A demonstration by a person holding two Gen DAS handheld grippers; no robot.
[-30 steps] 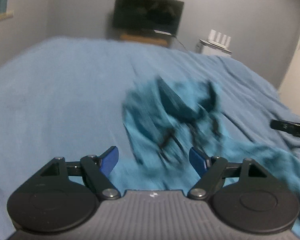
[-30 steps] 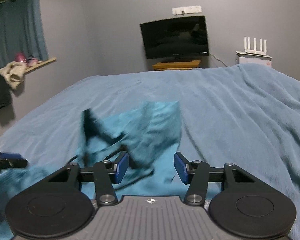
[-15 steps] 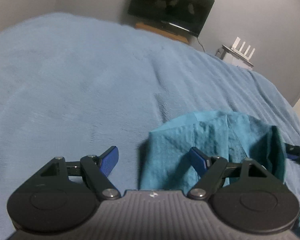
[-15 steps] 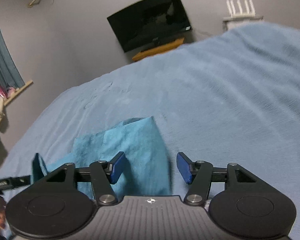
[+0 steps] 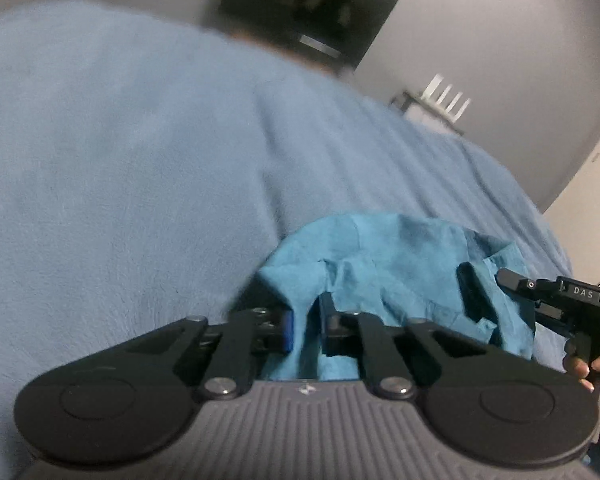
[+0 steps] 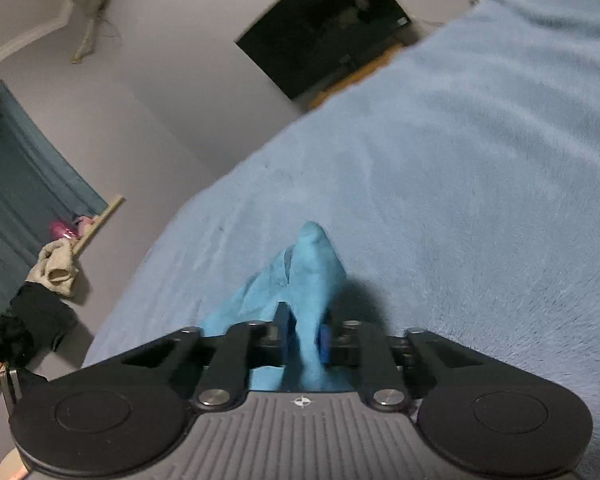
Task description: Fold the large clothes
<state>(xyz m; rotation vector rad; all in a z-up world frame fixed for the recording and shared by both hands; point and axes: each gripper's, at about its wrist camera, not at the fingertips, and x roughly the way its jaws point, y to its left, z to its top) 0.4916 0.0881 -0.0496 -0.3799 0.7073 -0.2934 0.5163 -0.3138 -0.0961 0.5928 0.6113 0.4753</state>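
A crumpled teal garment (image 5: 400, 264) lies on the light blue bed blanket (image 5: 120, 180). My left gripper (image 5: 306, 320) is shut on the garment's near left edge, with cloth pinched between its blue pads. In the left wrist view my right gripper (image 5: 492, 284) grips the garment's right side, held by a person's hand (image 5: 596, 364). In the right wrist view the right gripper (image 6: 304, 332) has its jaws closing on a raised ridge of the teal garment (image 6: 312, 264), and its pads press on the cloth. The blanket (image 6: 480, 160) stretches beyond it.
A dark TV (image 5: 308, 8) hangs on the grey wall past the bed's far end, with a white router (image 5: 448, 100) to its right. Clothes (image 6: 56, 268) hang from a window ledge with a teal curtain at the left. The blanket spreads wide on both sides.
Both grippers came down to the garment's near edge and went from open to shut on the cloth. Both wrists rolled, so the views tilt.
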